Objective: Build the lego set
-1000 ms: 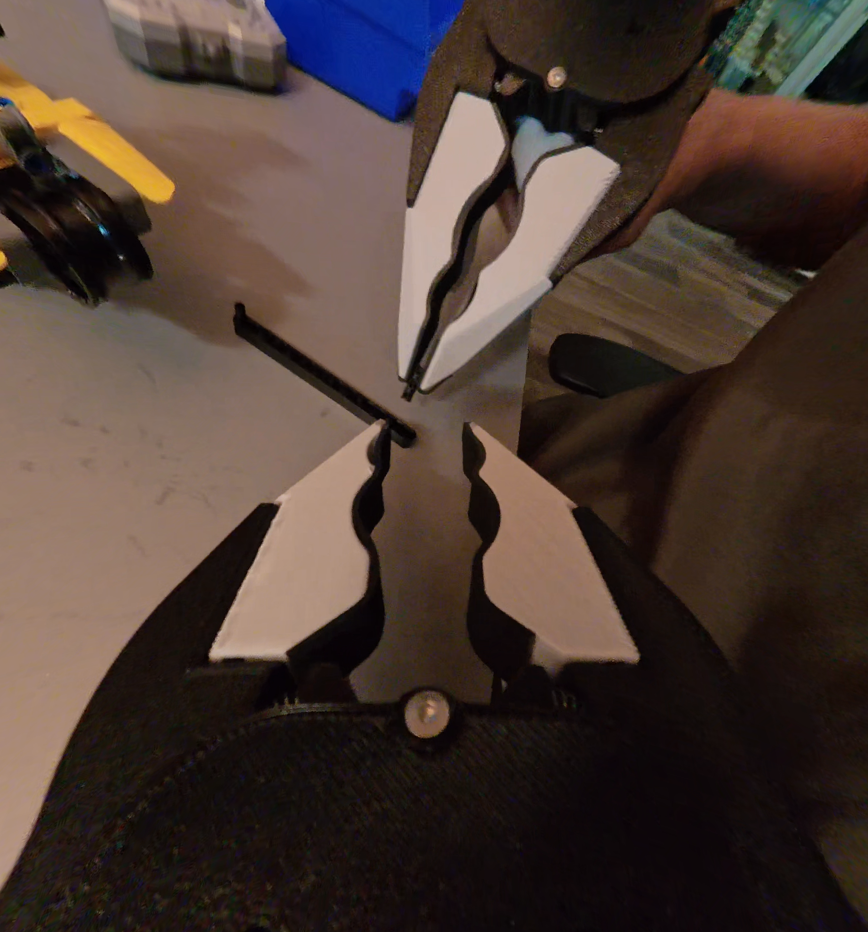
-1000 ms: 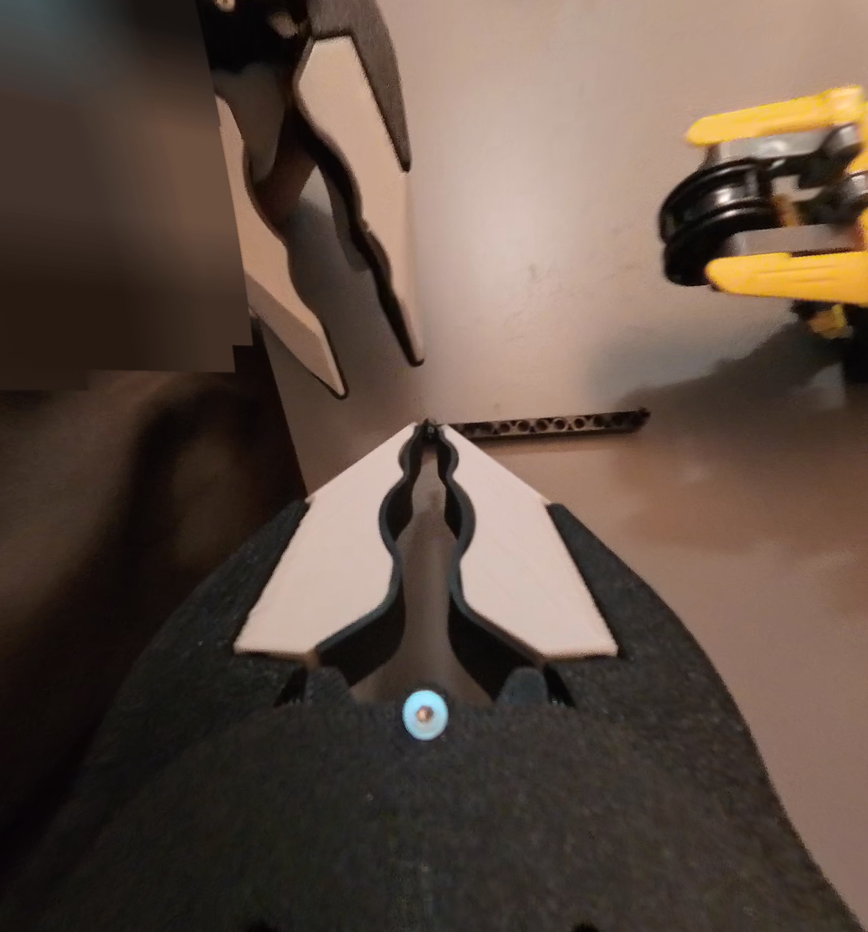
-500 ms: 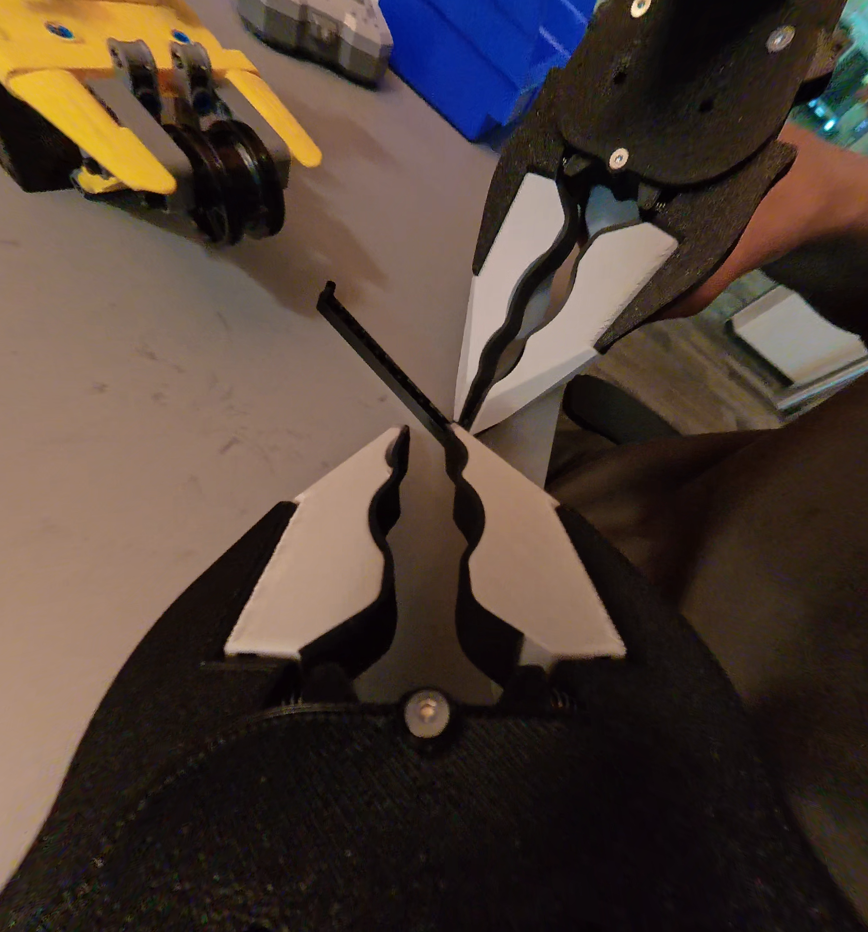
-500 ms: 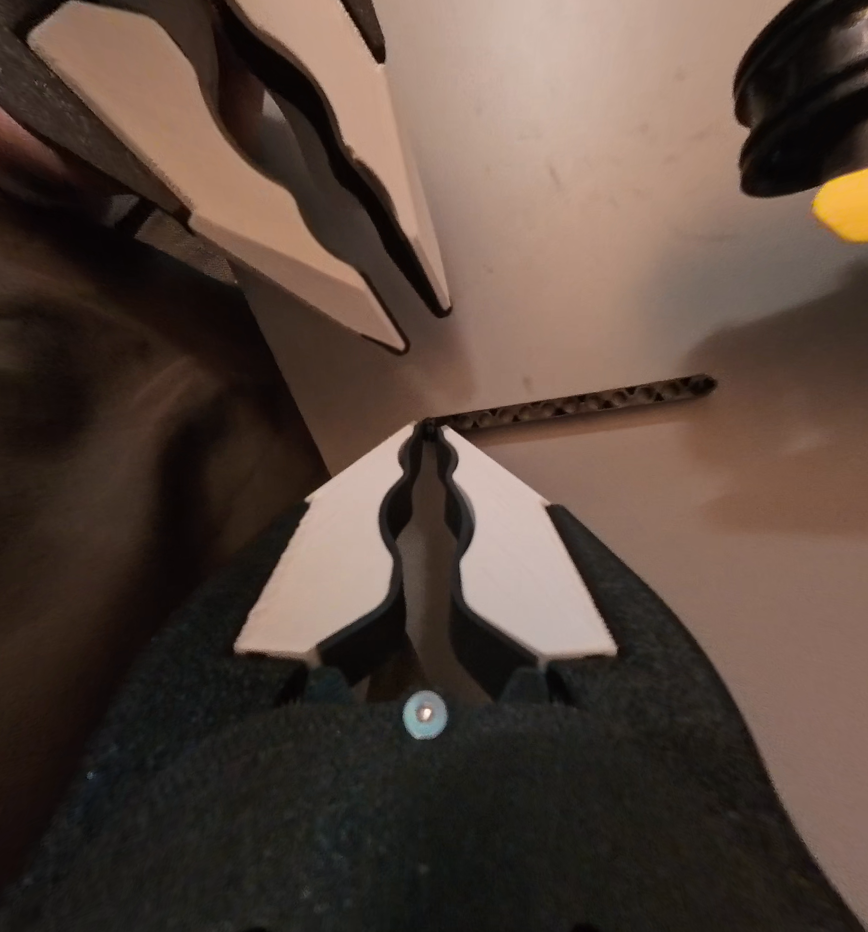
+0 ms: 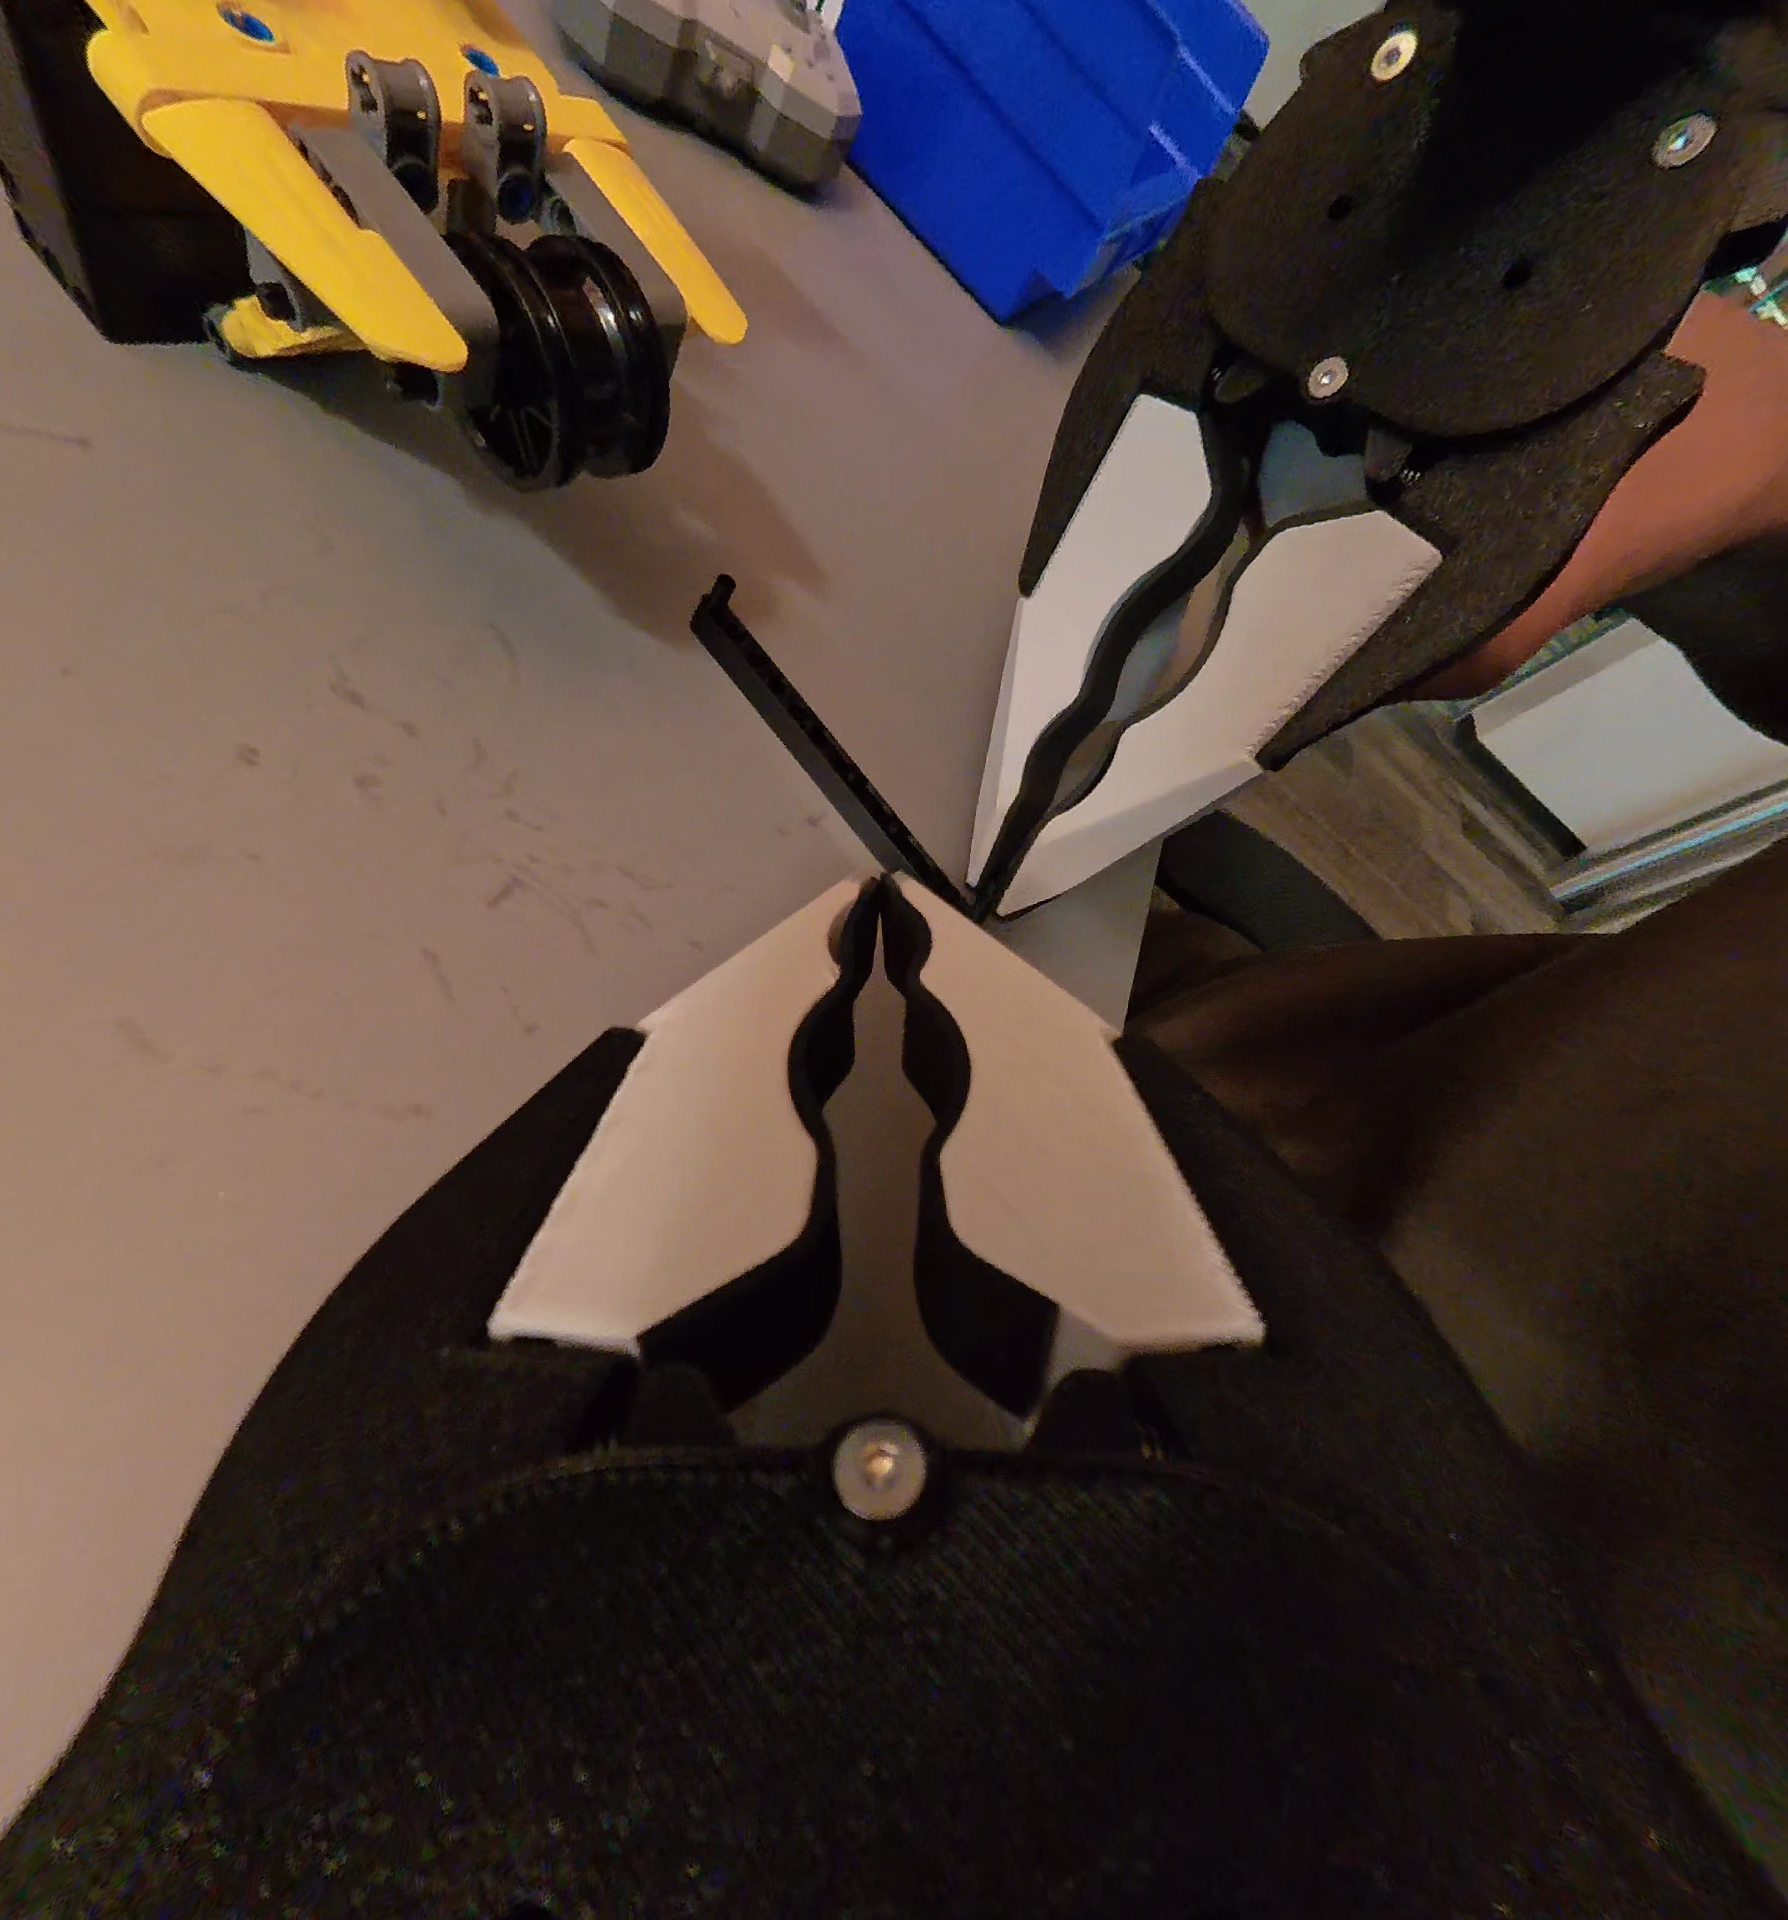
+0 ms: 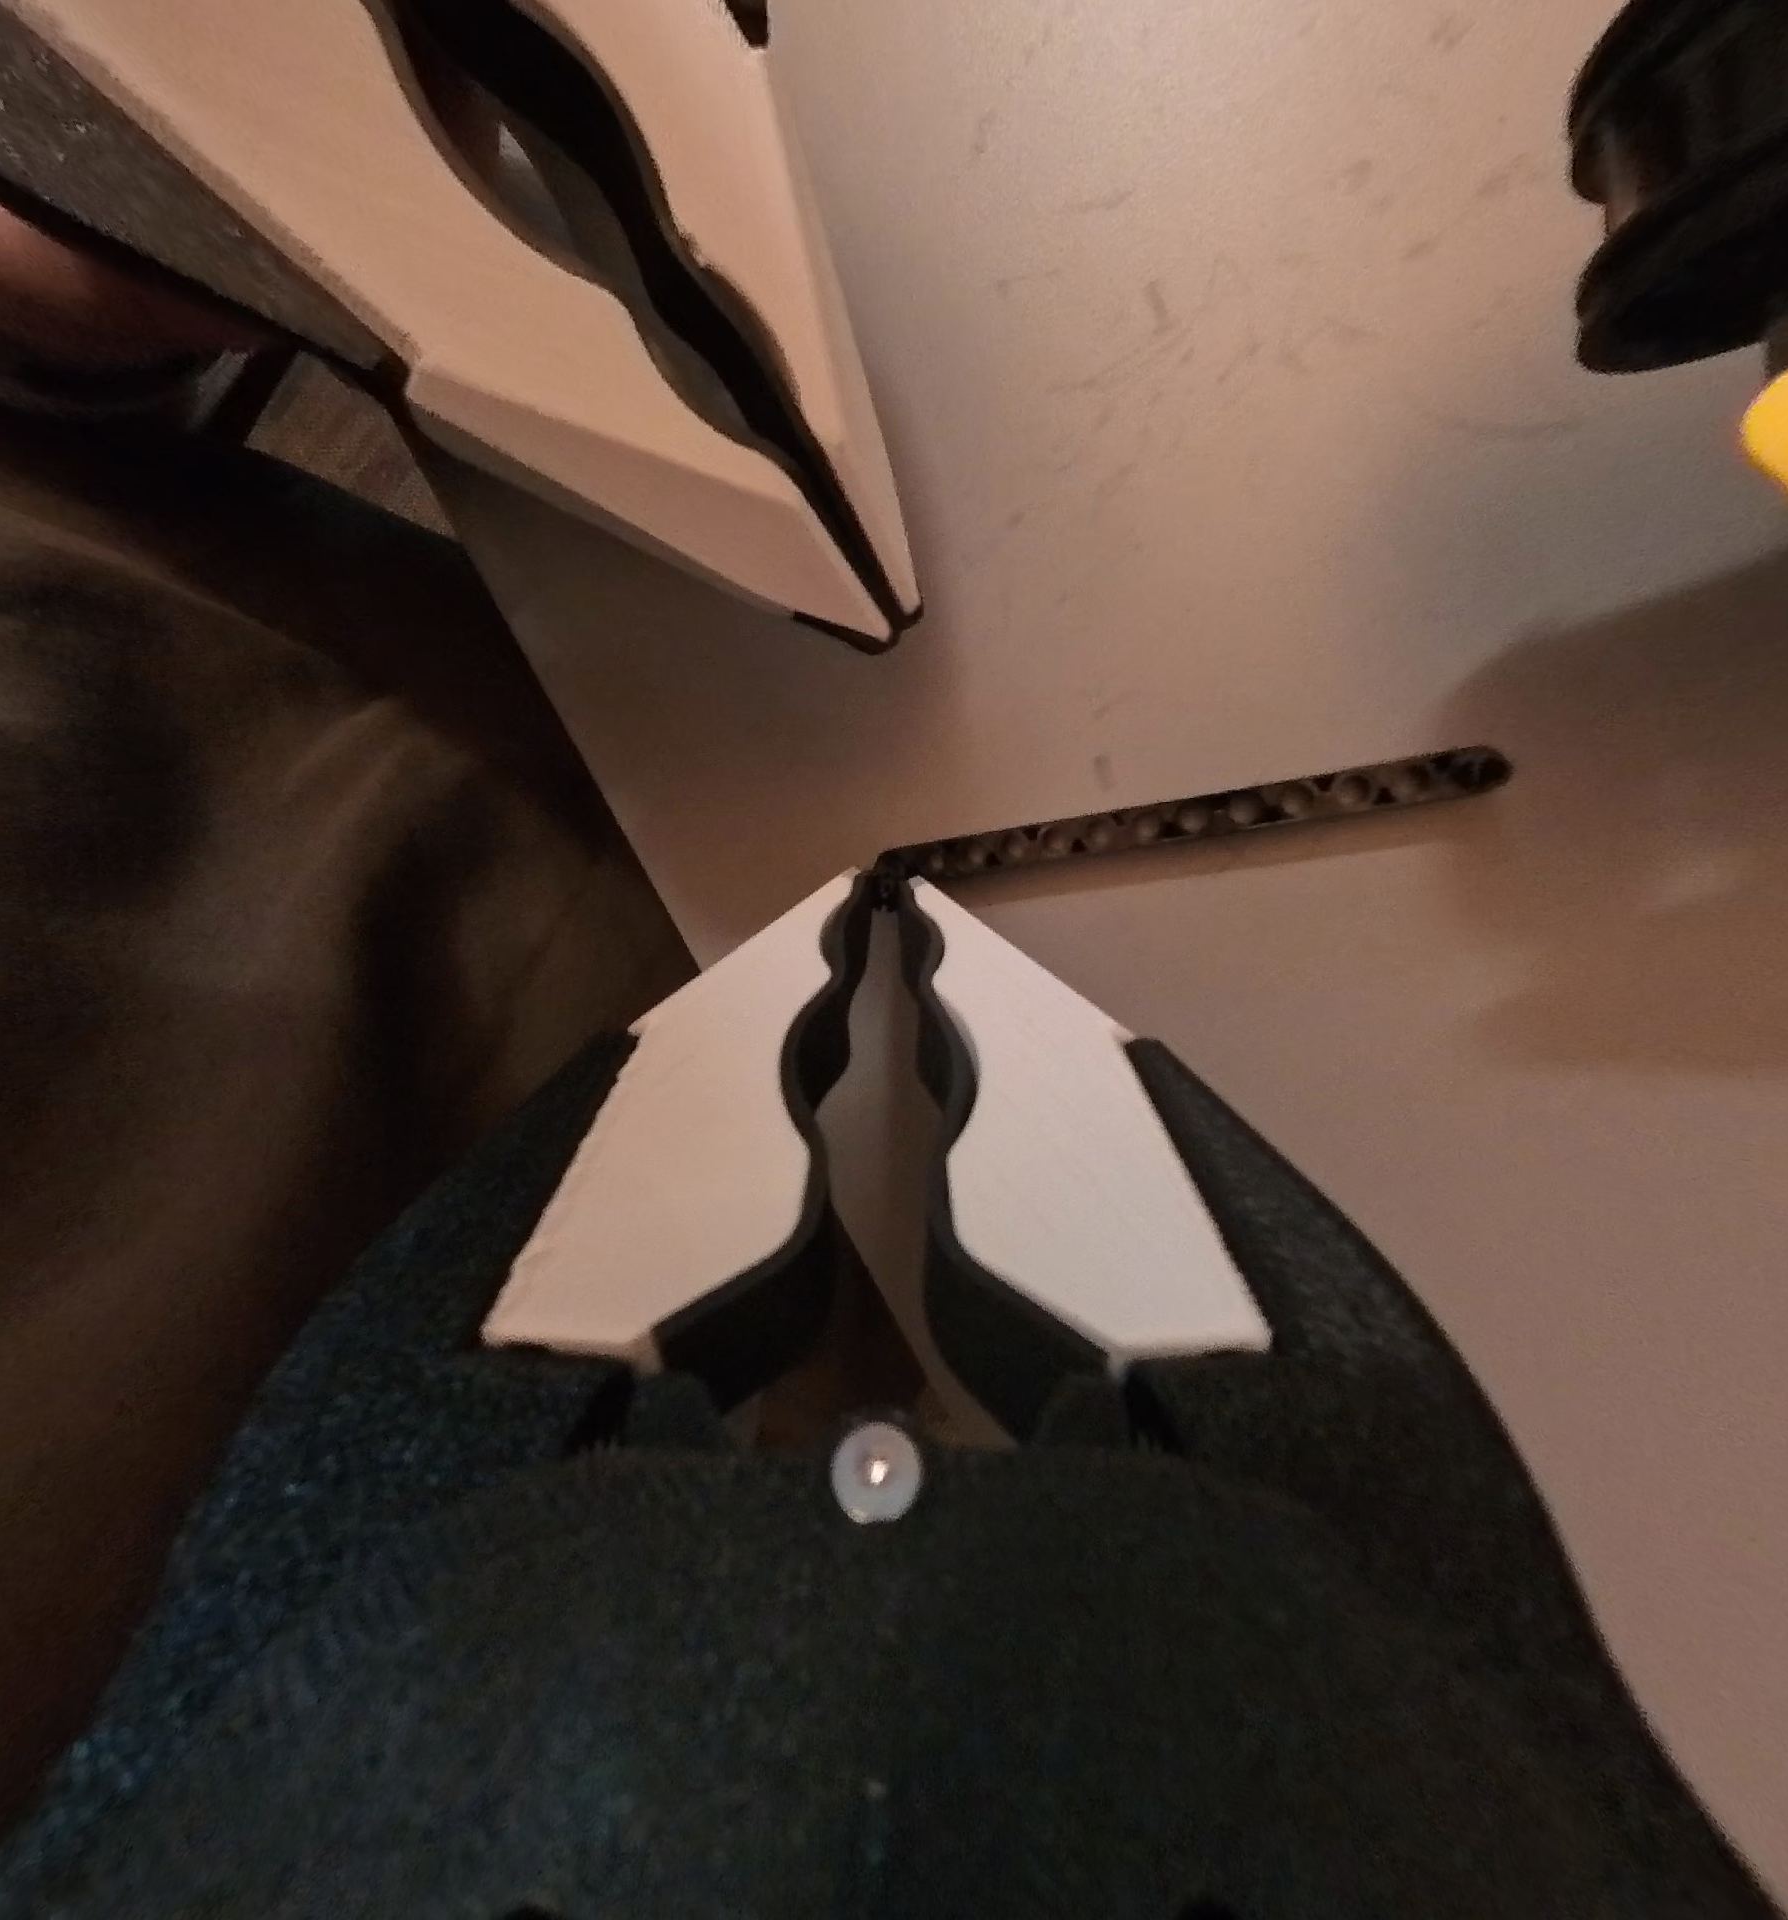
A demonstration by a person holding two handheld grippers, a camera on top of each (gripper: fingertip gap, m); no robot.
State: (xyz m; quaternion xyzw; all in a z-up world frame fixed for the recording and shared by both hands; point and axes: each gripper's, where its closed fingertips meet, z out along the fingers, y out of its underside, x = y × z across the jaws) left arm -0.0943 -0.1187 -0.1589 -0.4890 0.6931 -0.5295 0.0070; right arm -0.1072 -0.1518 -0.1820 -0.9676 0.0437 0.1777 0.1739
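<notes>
My right gripper (image 6: pixel 885 883) is shut on one end of a thin black perforated beam (image 6: pixel 1233 810), which sticks out to the right over the grey table (image 6: pixel 1233 364). In the left wrist view the beam (image 5: pixel 796 717) runs up and left from the right gripper (image 5: pixel 983 909). My left gripper (image 5: pixel 879 894) is shut with nothing between its fingers, its tips just left of the held end of the beam. It also shows in the right wrist view (image 6: pixel 885 634), a little apart from the beam.
A yellow and black brick-built model (image 5: pixel 350 208) with a black wheel (image 5: pixel 568 364) stands at the back left; its wheel (image 6: pixel 1700 187) shows at top right. A grey block (image 5: pixel 724 73) and a blue bin (image 5: pixel 1025 135) lie behind. The table edge and a person's dark clothing (image 5: pixel 1492 1247) are on the right. There is about 5 centimetres between the tips of the two grippers. Left tips and right tips are each some 30 centimetres from the grey block (image 5: pixel 724 73).
My left gripper has gone from open to shut beside the beam's held end. Both grippers have moved nearer to the yellow model. The right gripper has stayed shut on the beam.
</notes>
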